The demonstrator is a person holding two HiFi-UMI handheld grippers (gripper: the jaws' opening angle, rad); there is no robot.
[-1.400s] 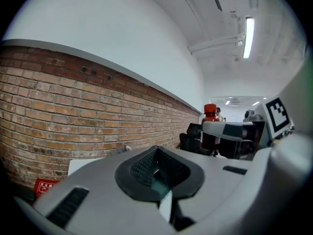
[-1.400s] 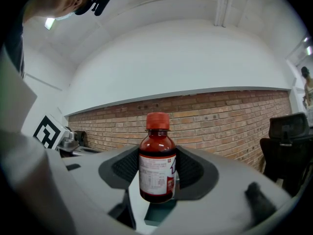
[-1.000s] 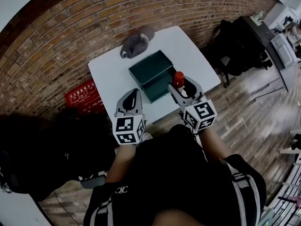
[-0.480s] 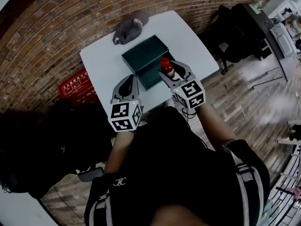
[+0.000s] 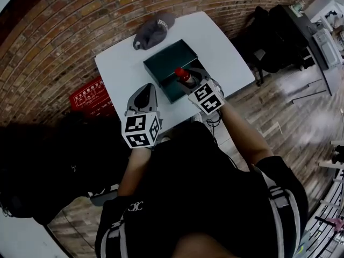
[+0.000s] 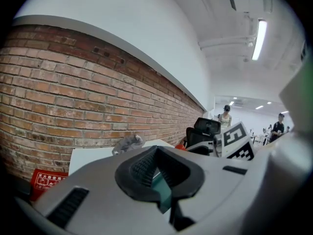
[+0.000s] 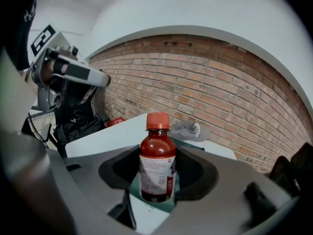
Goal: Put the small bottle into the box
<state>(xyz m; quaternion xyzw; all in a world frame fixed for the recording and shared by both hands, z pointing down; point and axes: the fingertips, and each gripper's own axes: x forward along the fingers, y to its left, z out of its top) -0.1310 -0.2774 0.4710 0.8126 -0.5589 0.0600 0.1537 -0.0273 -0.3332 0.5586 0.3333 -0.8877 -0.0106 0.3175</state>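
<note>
Open-plan office or lab workspace: long exposed brick wall [image 5: 80, 31], white table [image 5: 215, 42], wood-plank floor [image 5: 290, 117], black office chair [image 6: 208, 127], dark desk [image 5: 298, 39] along one side, ceiling strip light [image 6: 257, 39], people [image 6: 225, 116] standing in the bright white-walled area beyond.

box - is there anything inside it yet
In the head view, the part of the box that shows is plain dark green with nothing lying there. The bottle, gripped in the right gripper, covers its near side, so that part cannot be checked.
</note>
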